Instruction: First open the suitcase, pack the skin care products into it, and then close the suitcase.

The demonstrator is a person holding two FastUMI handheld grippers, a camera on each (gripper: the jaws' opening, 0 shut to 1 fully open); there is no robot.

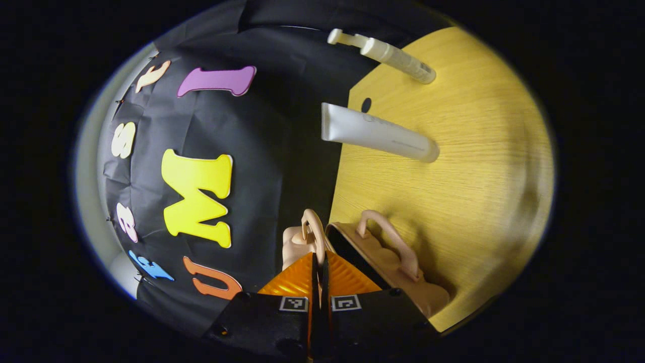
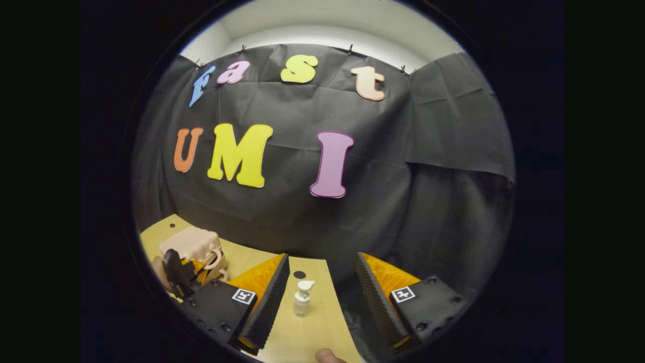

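On the table (image 2: 312,322) the suitcase (image 2: 194,245) sits at the far left, well apart from the pump bottle (image 2: 302,298) standing to its right.

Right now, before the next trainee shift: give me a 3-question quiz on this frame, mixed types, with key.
1. True or false: the right gripper is shut on the white plastic pump bottle.
2. The left gripper has closed on: A a tube; B a handle of the small peach plastic suitcase; C the bottle.
3. Fill in: in the left gripper view, ___ skin care products stand upright on the yellow wooden table.

Key
1. False: its fingers are apart, and the bottle stands ahead between them.
2. B.
3. Two: the pump bottle and the white squeeze tube.
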